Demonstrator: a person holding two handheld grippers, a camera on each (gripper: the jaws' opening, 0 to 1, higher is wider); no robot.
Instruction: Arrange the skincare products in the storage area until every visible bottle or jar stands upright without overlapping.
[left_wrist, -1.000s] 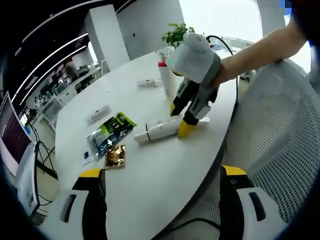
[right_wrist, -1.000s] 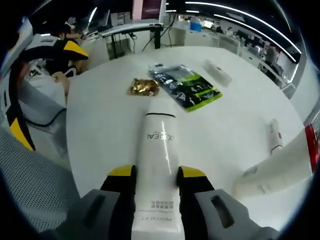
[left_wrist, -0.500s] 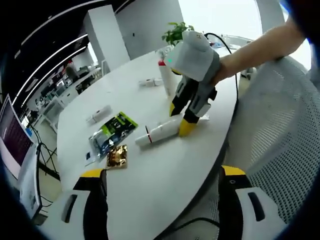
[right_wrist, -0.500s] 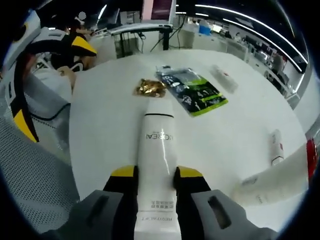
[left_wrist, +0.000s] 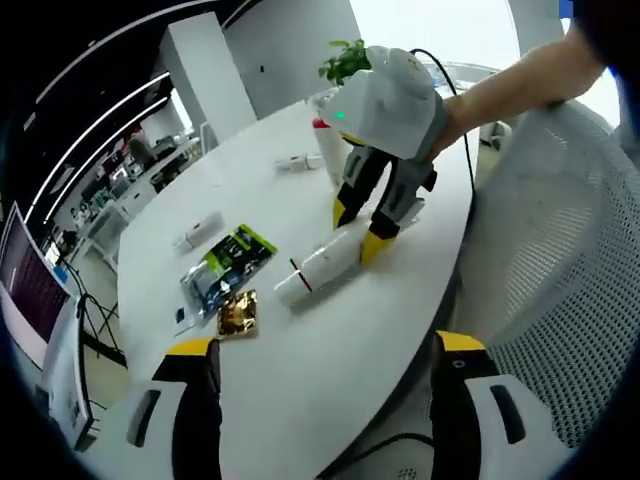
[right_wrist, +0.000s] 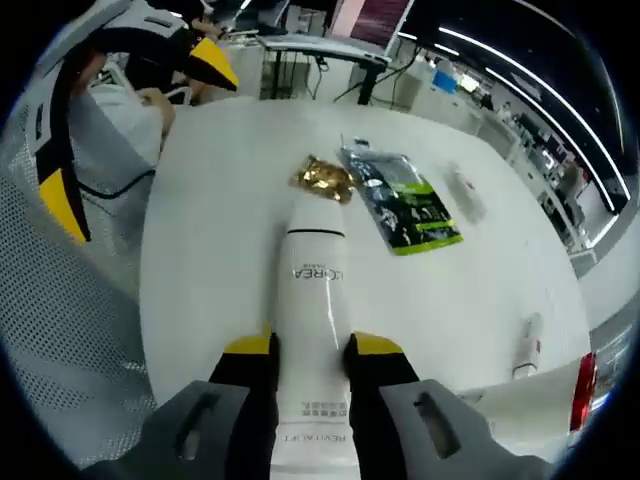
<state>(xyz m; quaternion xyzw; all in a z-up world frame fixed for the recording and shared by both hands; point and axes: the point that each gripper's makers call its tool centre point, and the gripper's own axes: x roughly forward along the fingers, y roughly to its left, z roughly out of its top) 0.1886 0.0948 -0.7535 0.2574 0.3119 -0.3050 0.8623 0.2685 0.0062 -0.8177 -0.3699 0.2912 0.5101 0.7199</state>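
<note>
**Fingers clamped on white tube, rt gripper**

Fingers (right_wrist: 372, 350) of rt gripper (right_wrist: 312, 352) are seen pressed on both sides of a white tube (right_wrist: 314, 290), near its flat end; cap end is pointed away, lifted off the table (right_wrist: 200, 260). In left gripper view, going left to right: a small white tube (left_wrist: 197, 228) lying flat, a green-black packet (left_wrist: 226, 258), a gold wrapper (left_wrist: 236, 311) just beside it, then the held tube (left_wrist: 322, 265) tilted, cap low, w/ rt gripper (left_wrist: 355, 232) above it. A white bottle w/ red cap (left_wrist: 328, 155) is stood upright behind. Left gripper (left_wrist: 320, 355) is held apart, nothing between its fingers, over the table edge.
</note>
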